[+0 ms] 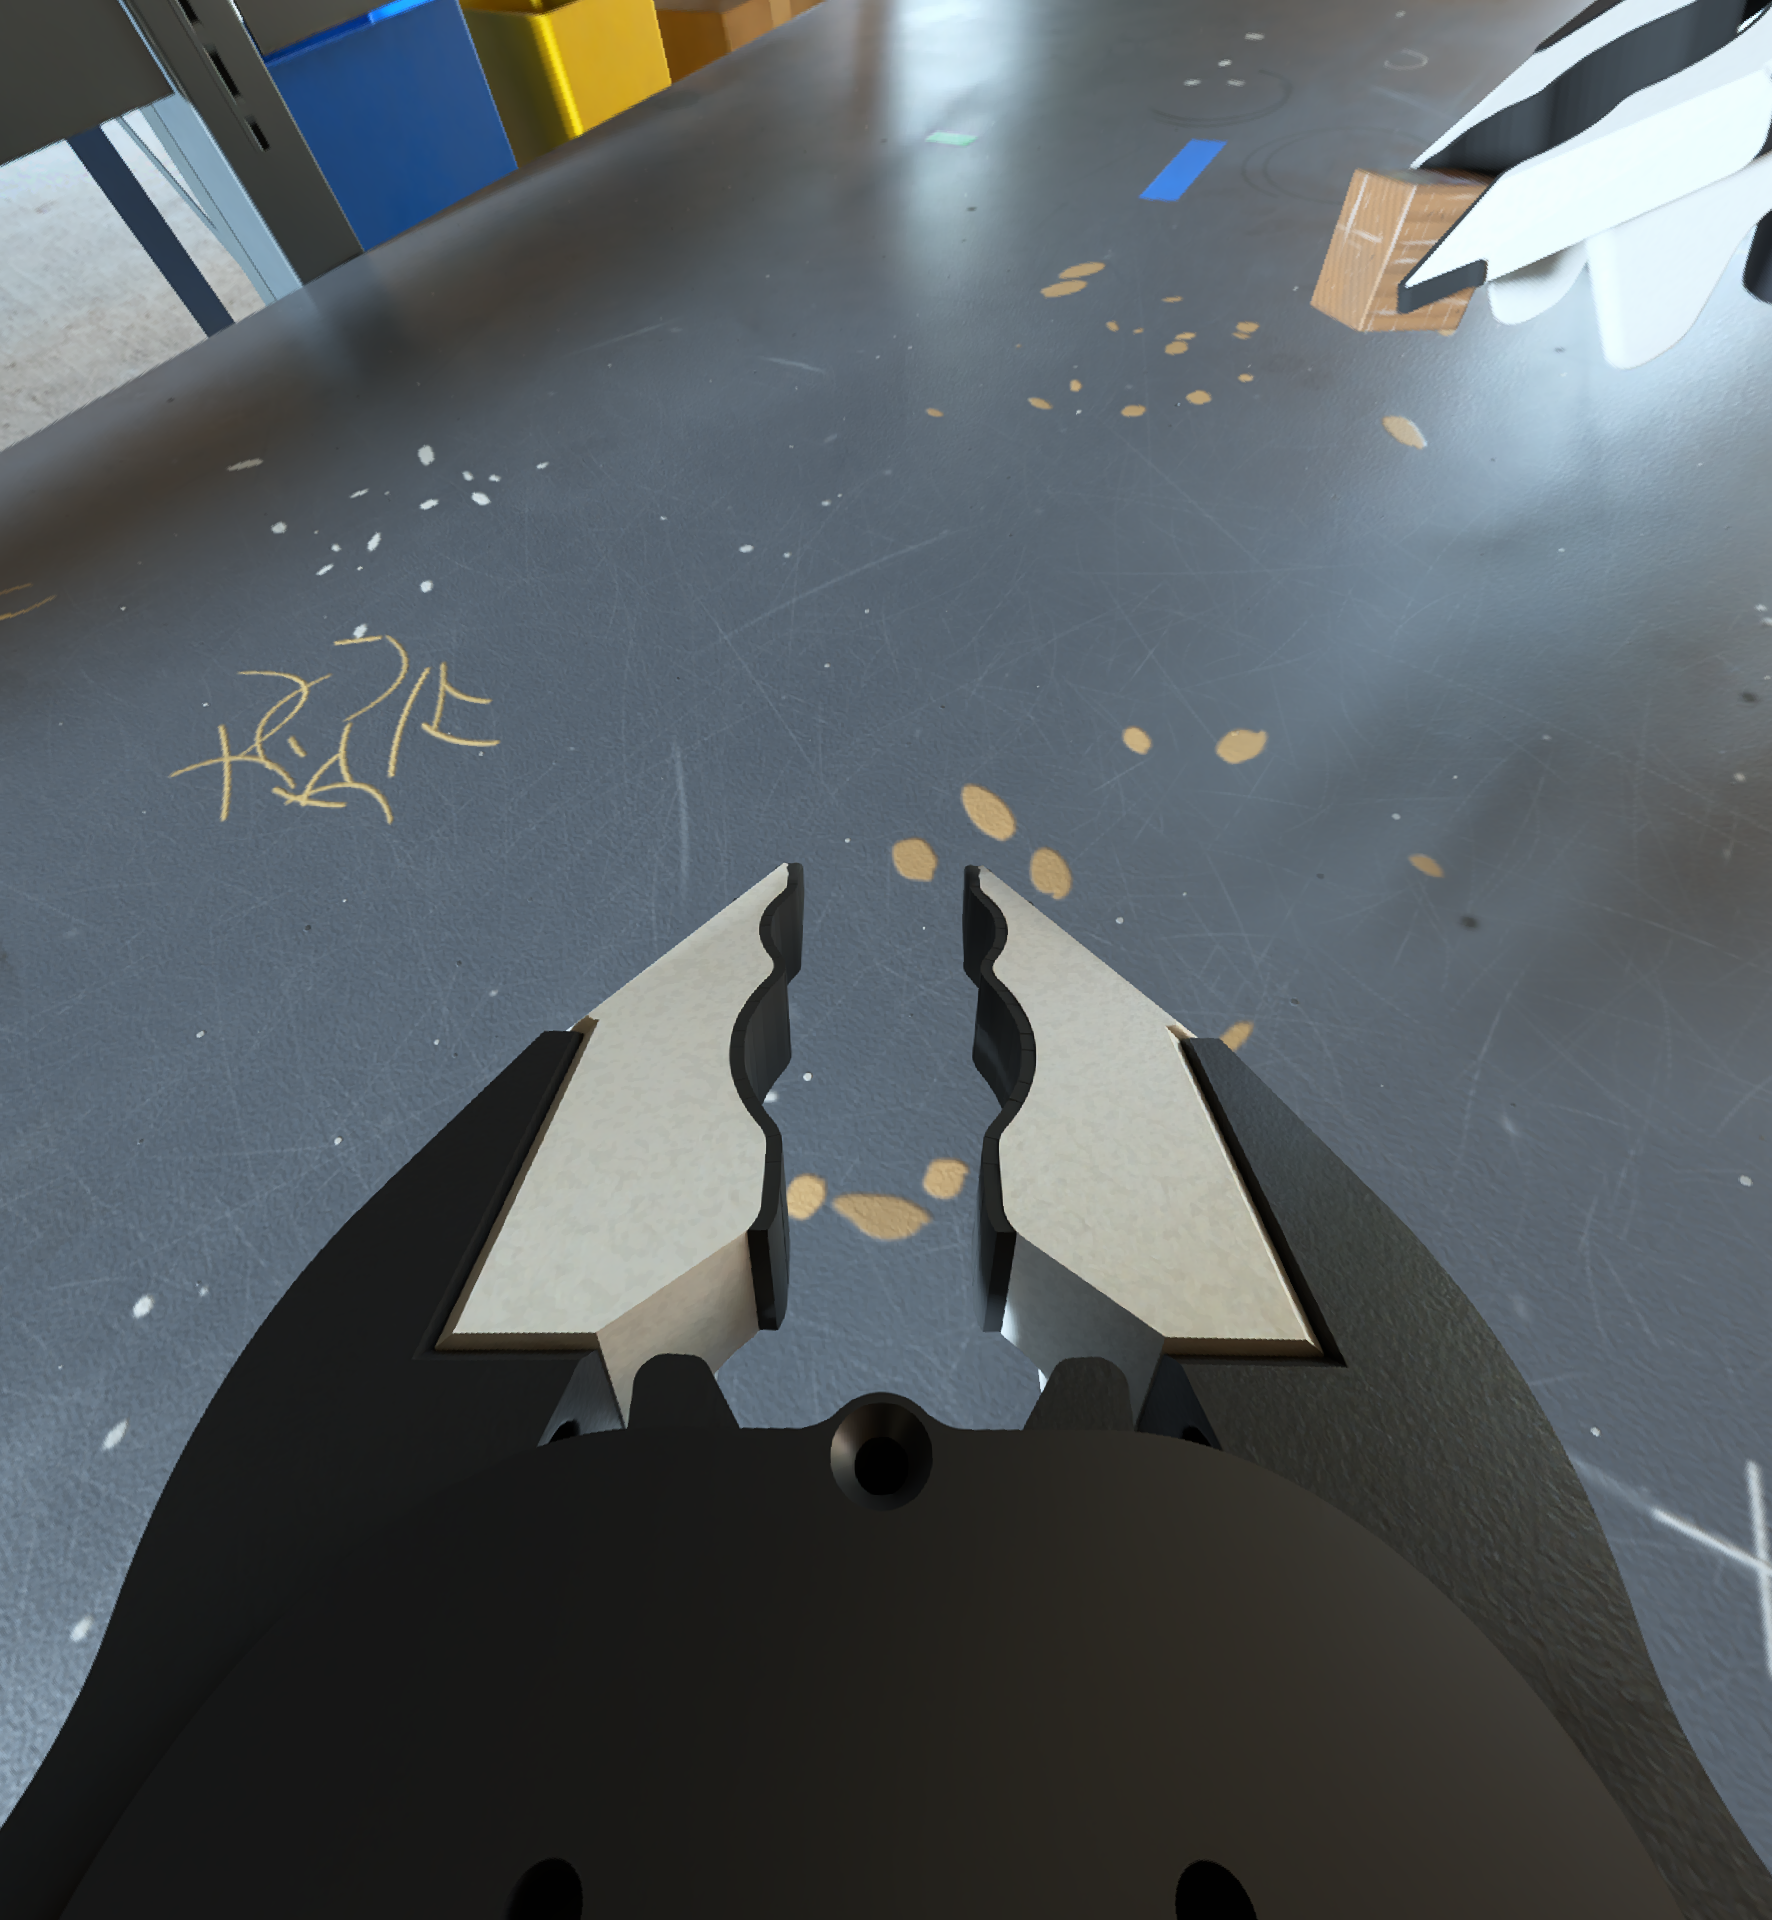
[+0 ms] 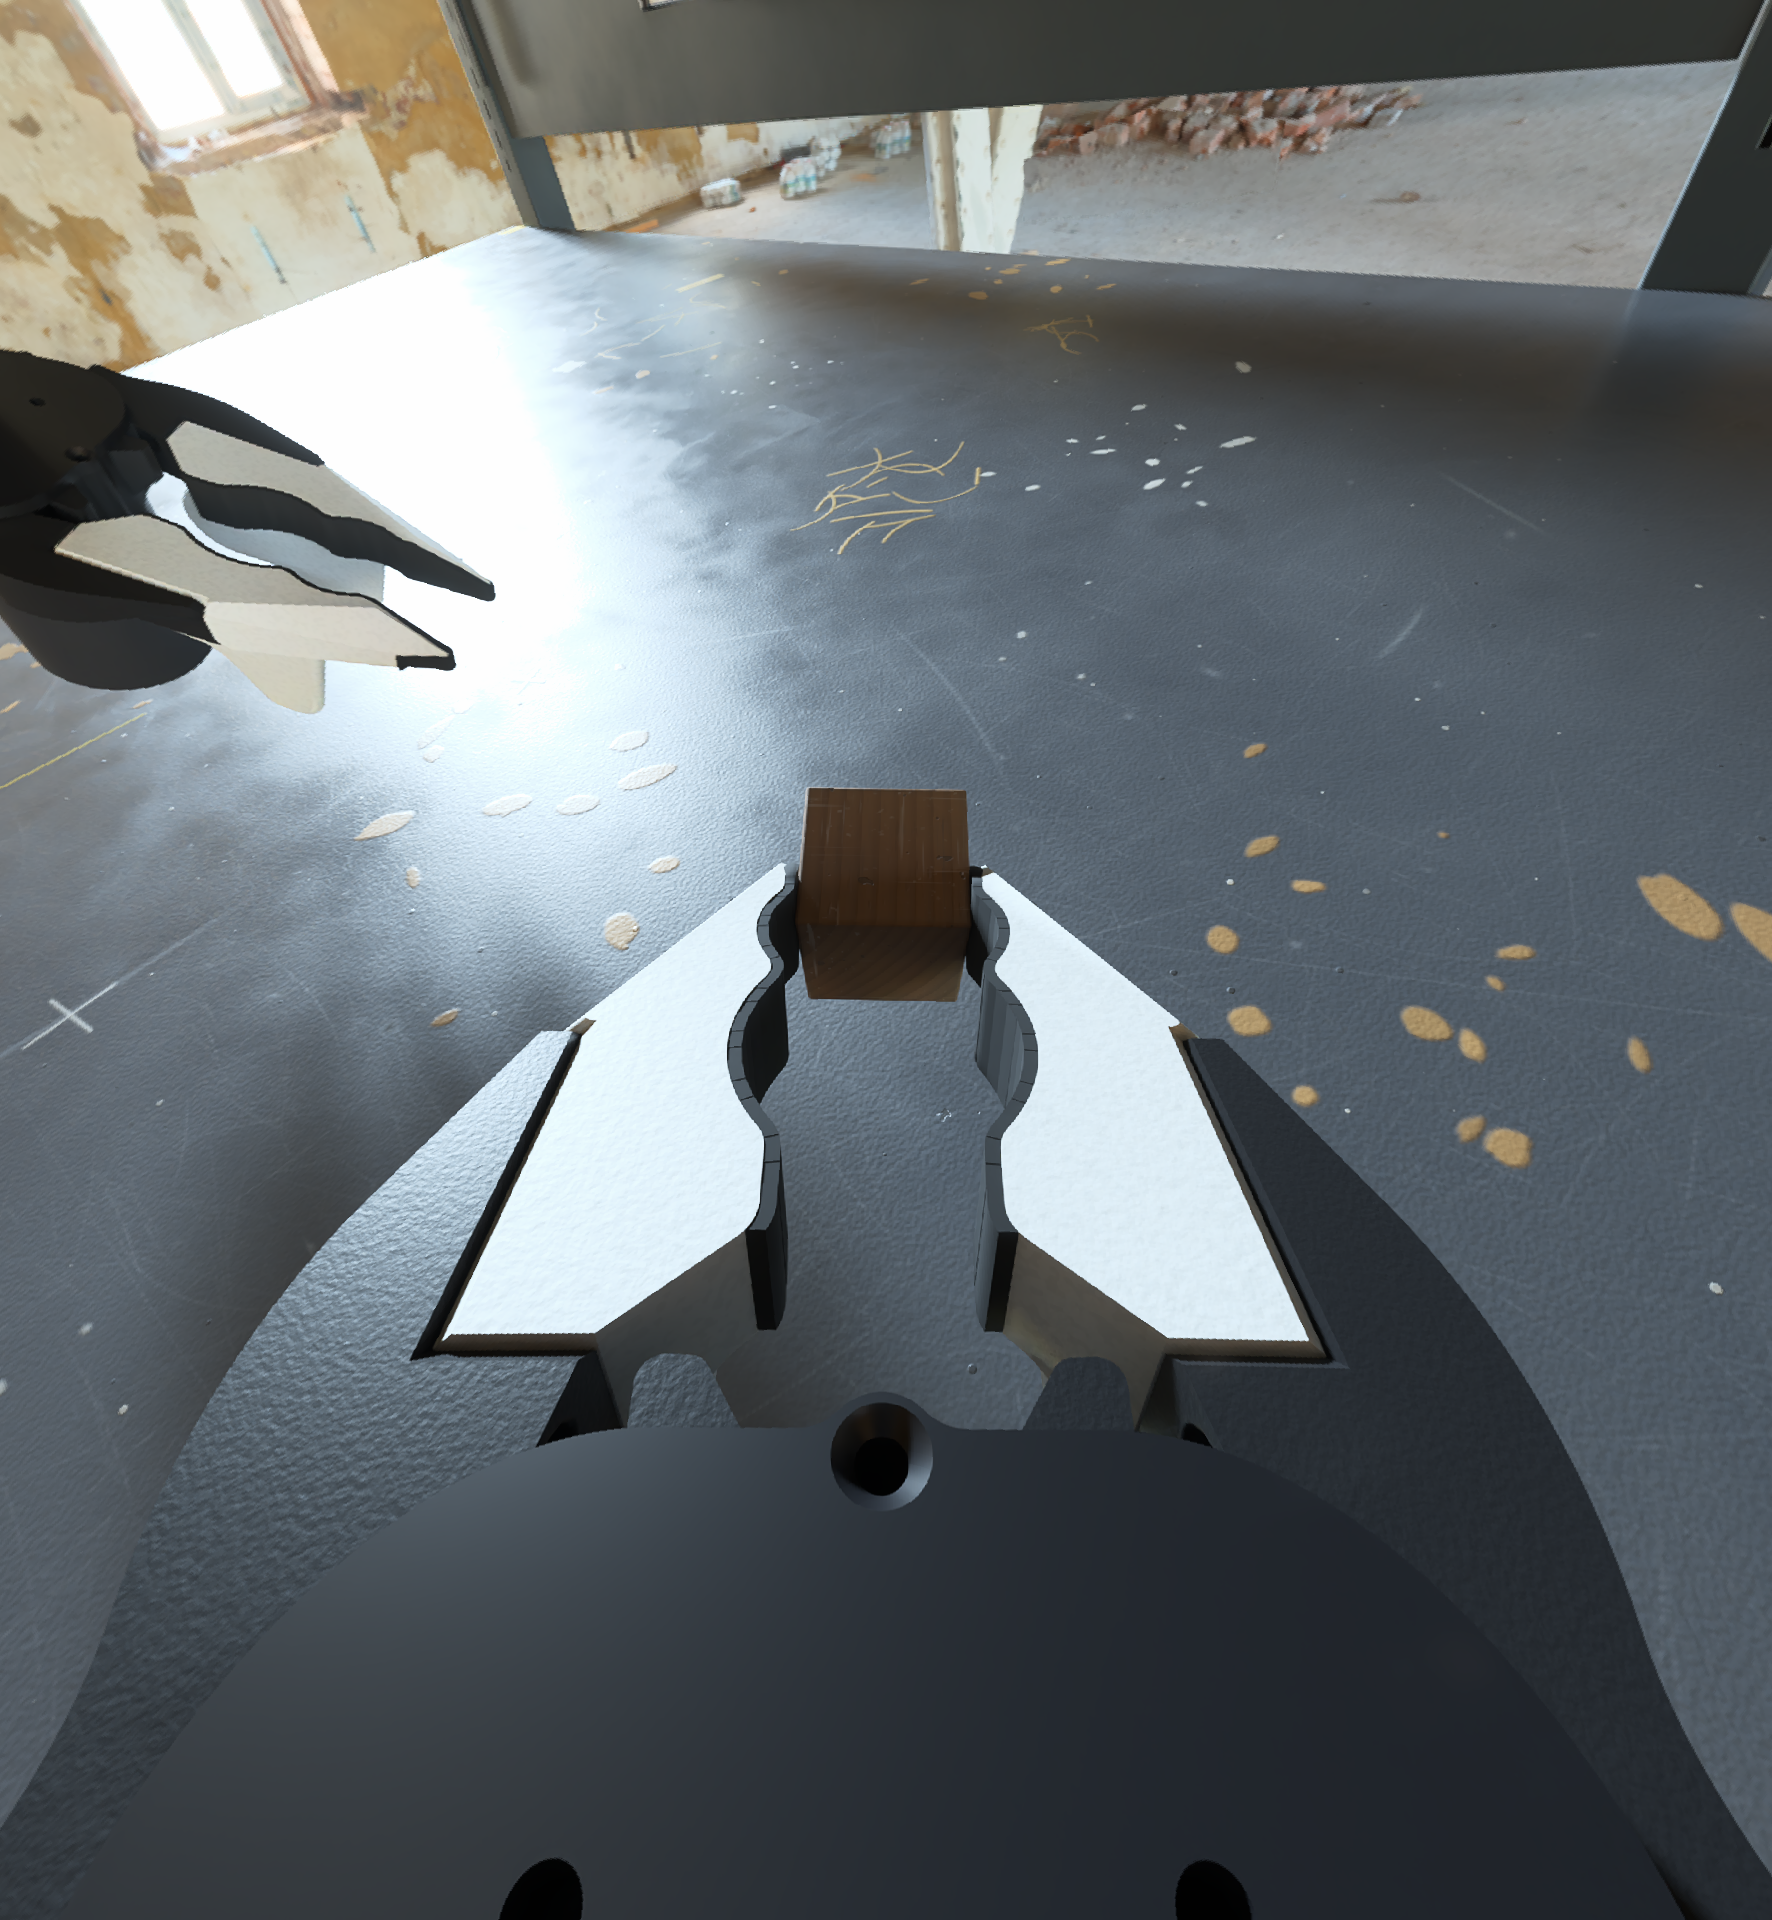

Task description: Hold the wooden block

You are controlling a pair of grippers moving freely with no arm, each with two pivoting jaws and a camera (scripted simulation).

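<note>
The wooden block (image 2: 882,894) is a small brown cube between the tips of my right gripper (image 2: 882,873). Both pads touch its sides, so the gripper is shut on it just above the dark grey table (image 2: 1277,623). In the left wrist view the block (image 1: 1365,249) shows at the far right, partly hidden by the right gripper's white fingers (image 1: 1588,197). My left gripper (image 1: 882,873) is open and empty, low over the table and well away from the block. It also shows at the left of the right wrist view (image 2: 471,623).
The table (image 1: 653,520) carries tan and white paint spots, scribbles and a blue tape strip (image 1: 1183,168). Blue (image 1: 394,125) and yellow (image 1: 570,62) bins stand beyond its far edge by a metal shelf frame (image 1: 227,135). A shelf post (image 2: 1734,156) rises at the far right.
</note>
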